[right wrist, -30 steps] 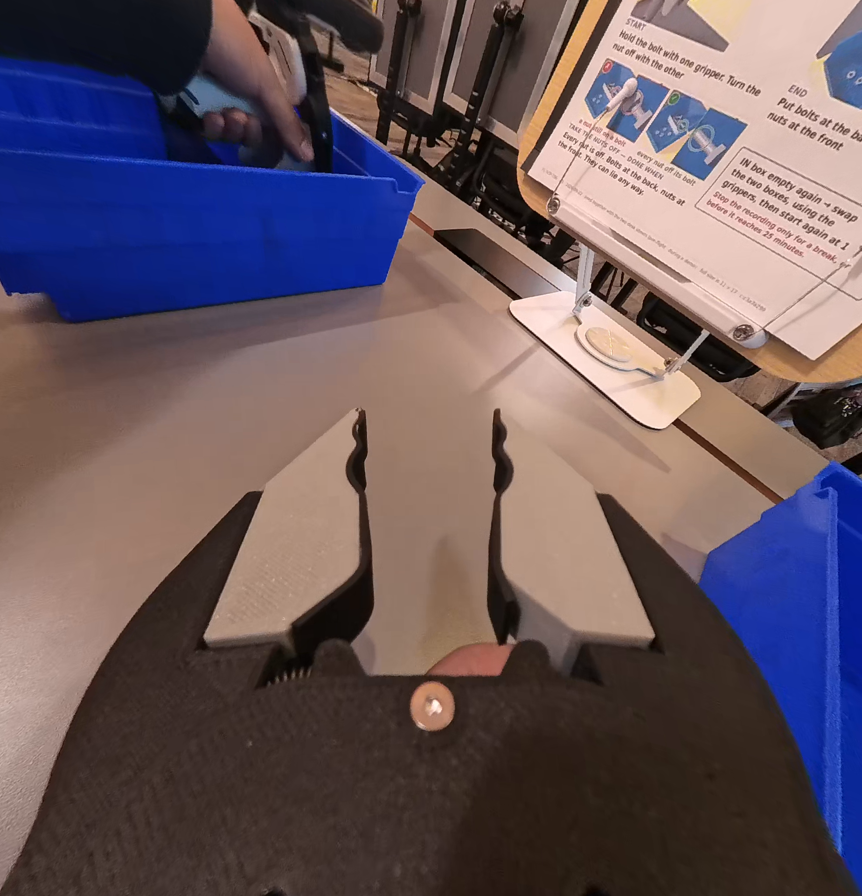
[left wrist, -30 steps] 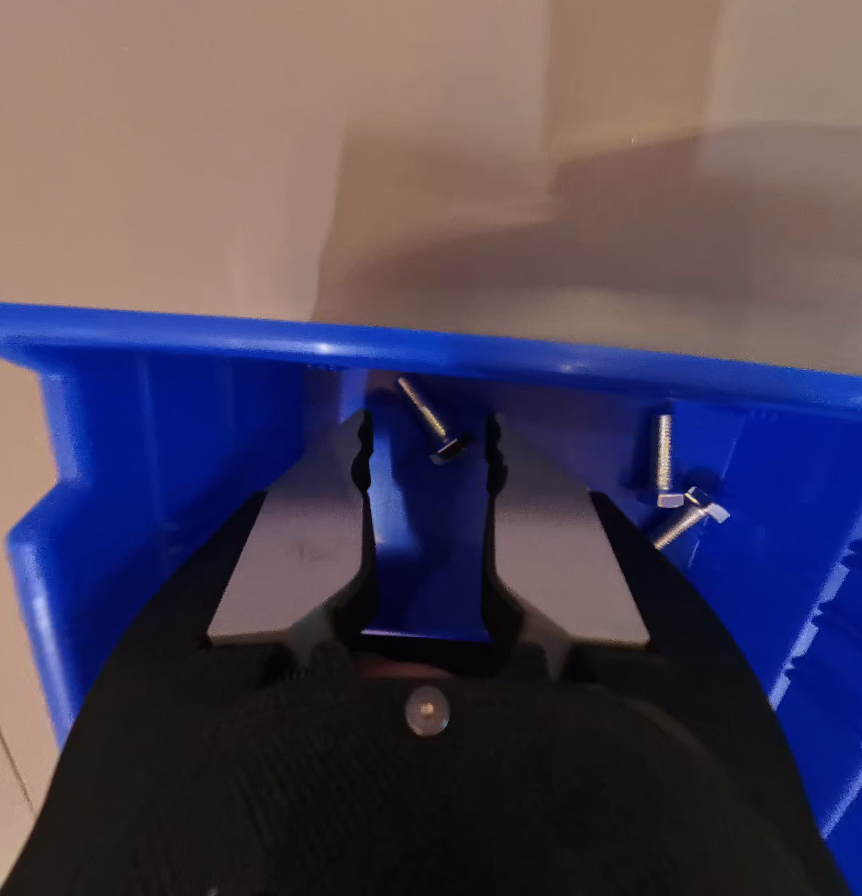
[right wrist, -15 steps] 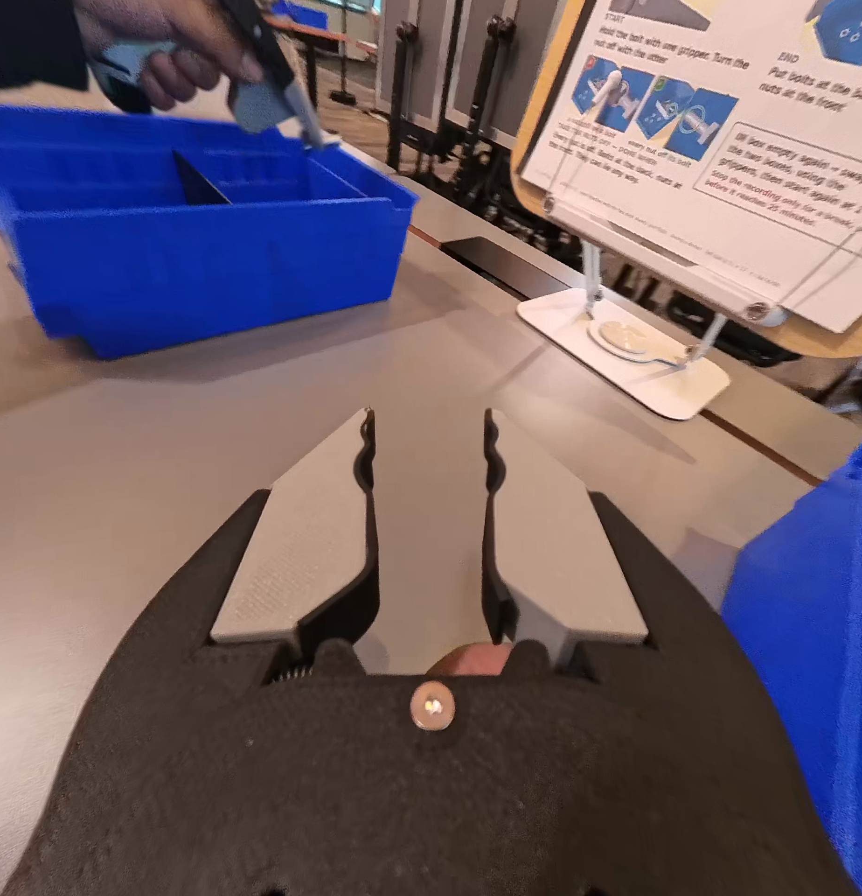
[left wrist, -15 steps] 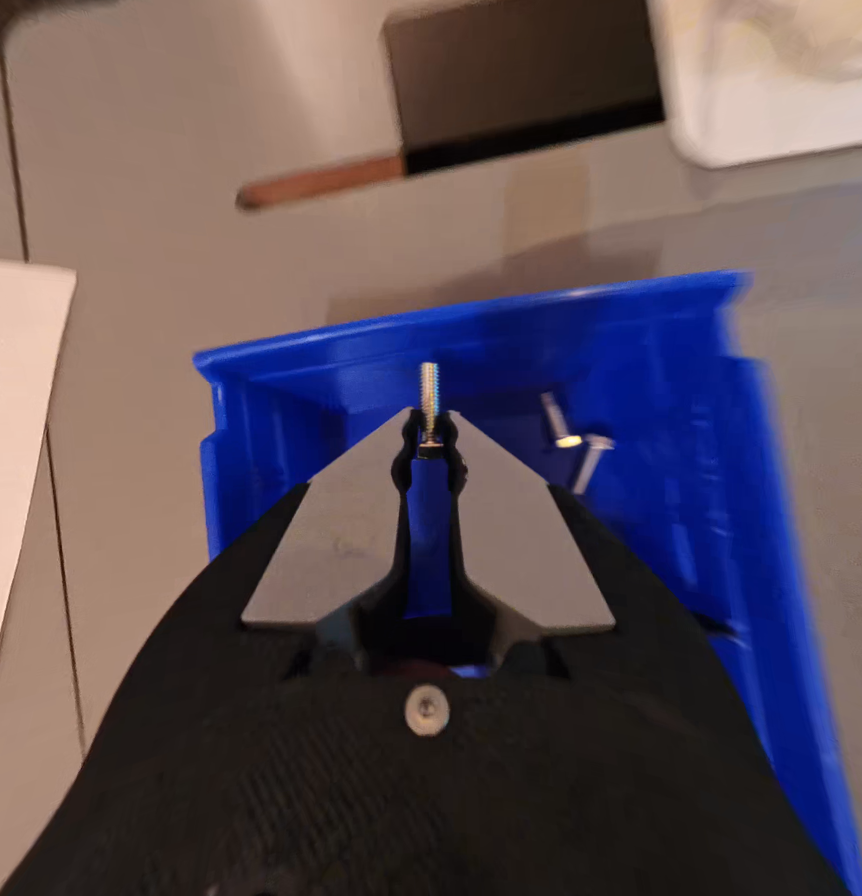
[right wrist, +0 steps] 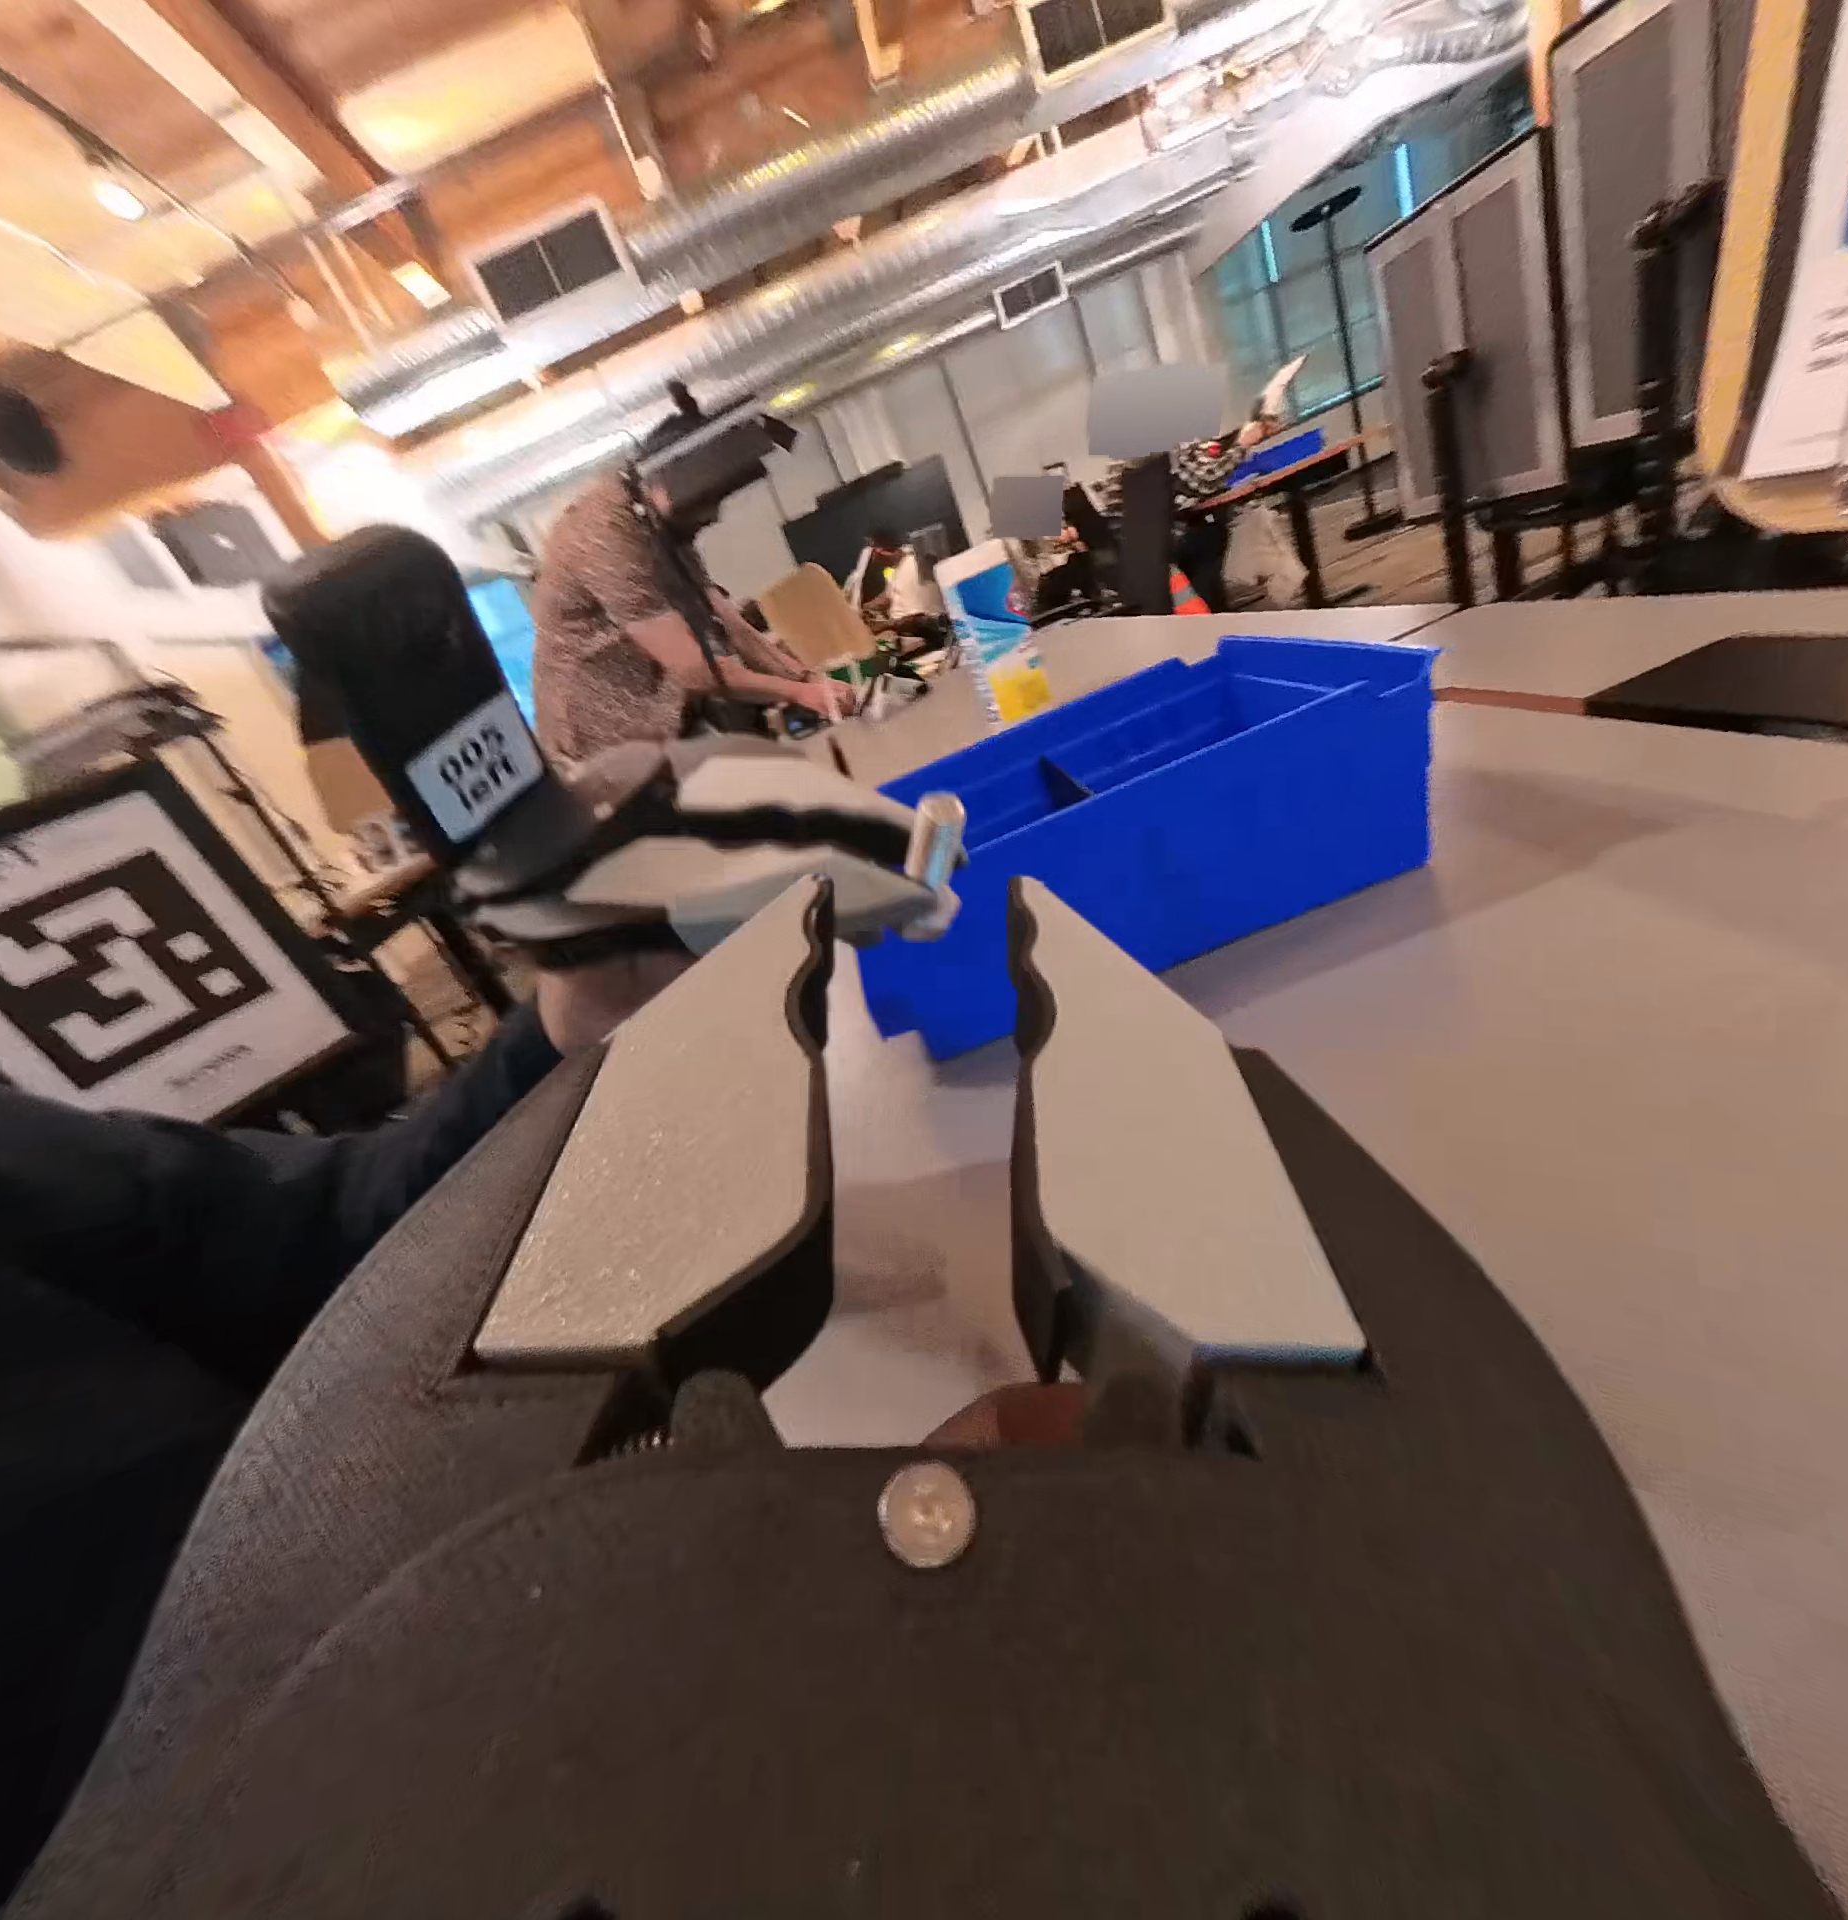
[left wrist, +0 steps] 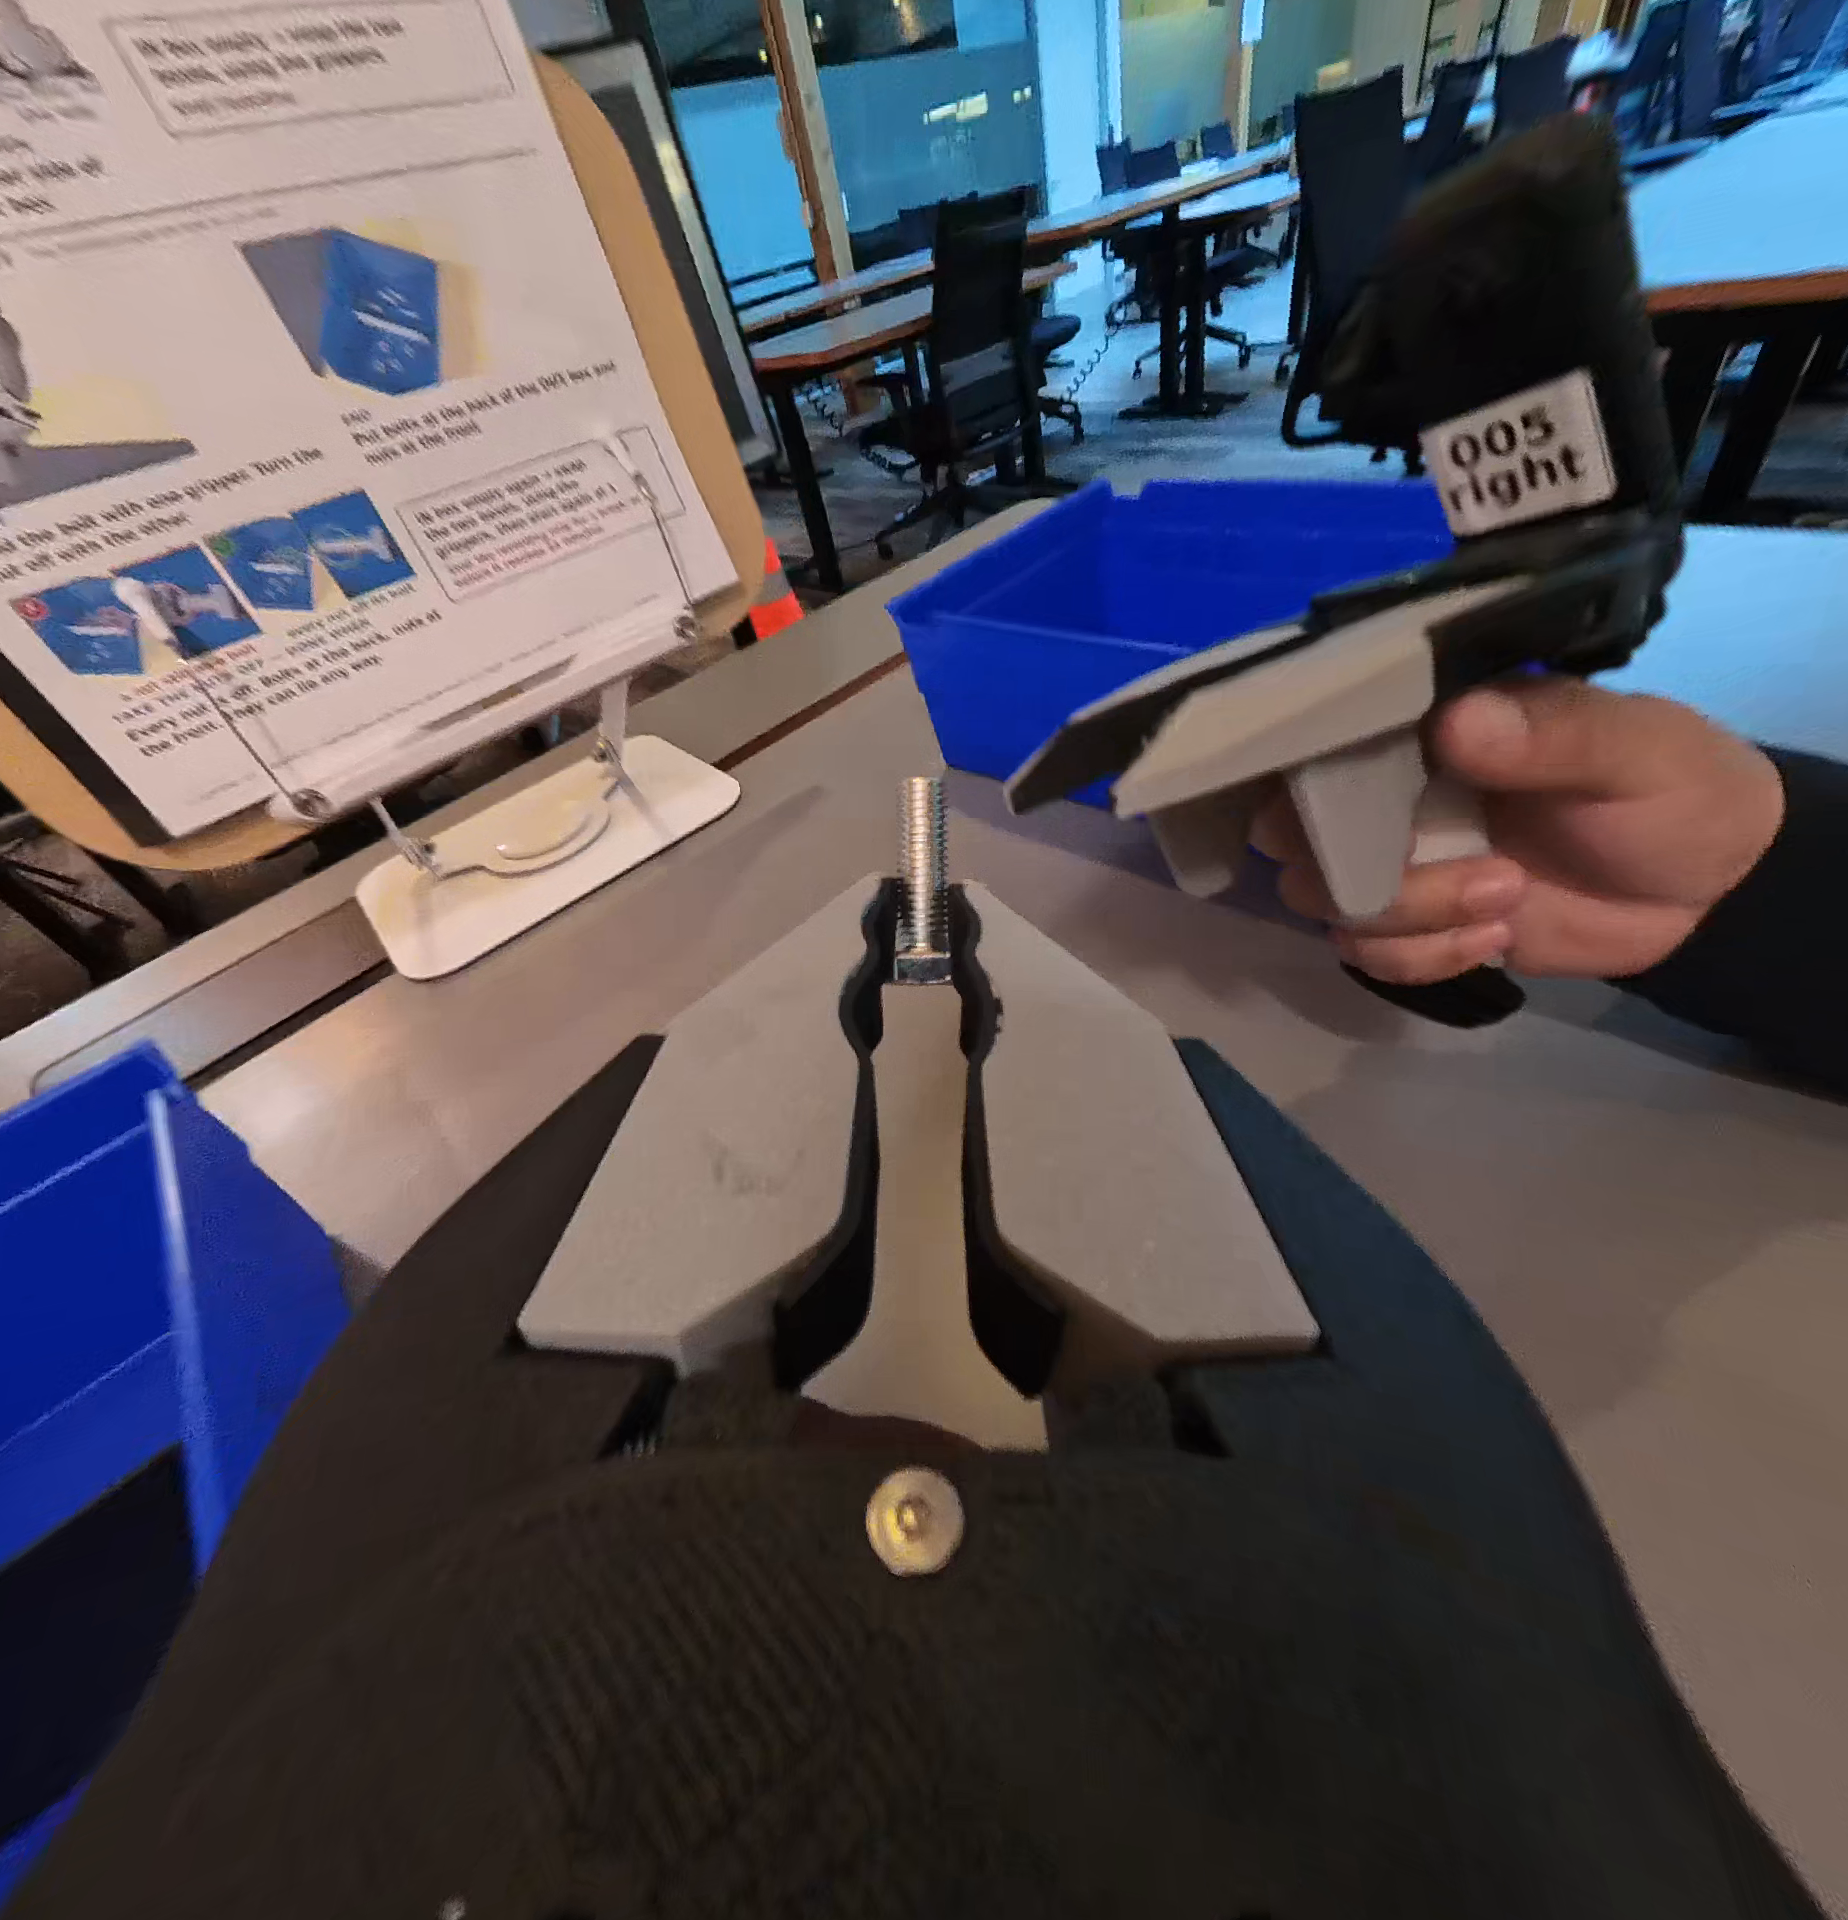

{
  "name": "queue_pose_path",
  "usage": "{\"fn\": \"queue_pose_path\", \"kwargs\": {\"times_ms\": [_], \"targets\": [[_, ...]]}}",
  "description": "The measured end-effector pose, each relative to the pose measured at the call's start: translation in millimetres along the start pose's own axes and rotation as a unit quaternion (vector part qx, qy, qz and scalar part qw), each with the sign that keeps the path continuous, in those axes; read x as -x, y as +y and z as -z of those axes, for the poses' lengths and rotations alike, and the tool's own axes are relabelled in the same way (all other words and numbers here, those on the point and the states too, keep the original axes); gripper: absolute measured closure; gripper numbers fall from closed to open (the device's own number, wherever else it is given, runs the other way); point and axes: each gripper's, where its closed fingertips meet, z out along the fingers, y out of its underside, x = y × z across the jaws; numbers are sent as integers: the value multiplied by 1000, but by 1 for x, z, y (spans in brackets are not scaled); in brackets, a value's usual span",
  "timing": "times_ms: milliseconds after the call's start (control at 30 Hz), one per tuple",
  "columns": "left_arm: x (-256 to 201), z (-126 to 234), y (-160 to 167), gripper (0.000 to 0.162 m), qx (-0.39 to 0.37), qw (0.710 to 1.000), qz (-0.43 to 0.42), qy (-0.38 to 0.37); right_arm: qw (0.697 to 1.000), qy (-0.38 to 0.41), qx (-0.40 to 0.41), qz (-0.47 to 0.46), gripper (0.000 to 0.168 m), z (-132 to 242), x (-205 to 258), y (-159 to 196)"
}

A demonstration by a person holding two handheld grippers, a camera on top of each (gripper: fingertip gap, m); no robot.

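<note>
Gripping a bolt [left wrist: 921,894] in my left gripper [left wrist: 922,940], I hold it above the grey table [left wrist: 1471,1247]; the fingertips clamp its hex head and lowest threads, so part of the head is hidden between the black pads. Its long axis runs in line with the fingers, threaded end pointing forward and away from the gripper, toward the far table edge. No nut shows on the exposed thread. My right gripper [right wrist: 915,935] stands with its jaws apart and nothing between them; in the left view its tips [left wrist: 1065,774] hang just beside the bolt's free end, apart from it. In the right view the bolt [right wrist: 935,847] is blurred and its head is partly covered by my right finger. A blue bin [right wrist: 1211,821] with dividers sits on the table behind it; its contents cannot be made out. A second blue bin [left wrist: 1159,592] lies behind the right gripper, partly covered by it, and a third [left wrist: 99,1299] is cut off at the left edge. An instruction sheet on a stand [left wrist: 546,842] is cropped at top and left.
</note>
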Motion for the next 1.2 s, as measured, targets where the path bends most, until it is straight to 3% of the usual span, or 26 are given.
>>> {"fn": "queue_pose_path", "kwargs": {"times_ms": [233, 333, 400, 500, 667, 833, 1067, 1200], "targets": [[-21, -14, 20, 155, -4, 999, 39, 14, 998, 18, 28, -56, 135, -10, -16, 19], [-22, -19, 26, 155, -1, 999, 36, 5, 997, 15, 45, -67, 159, -12, -19, 28], [-20, -22, 33, 155, 10, 999, 44, -3, 996, 20, 52, -73, 162, -13, -22, 33], [-18, -24, 42, 154, 23, 997, 67, -8, 994, 65, 69, -47, 162, -10, -35, 40], [-11, -14, 55, 128, 48, 991, 121, -7, 972, 184, 133, 63, 162, 1, -67, 52], [7, 27, 50, 124, 56, 990, 131, -21, 935, 245, 222, 126, 162, 5, -93, 83], [111, 120, 36, 129, 57, 981, 129, -134, 916, 264, 290, 81, 162, 13, -112, 109], [164, 145, 80, 130, 163, 966, 134, -153, 911, 267, 307, 67, 161, 17, -113, 116]]}}
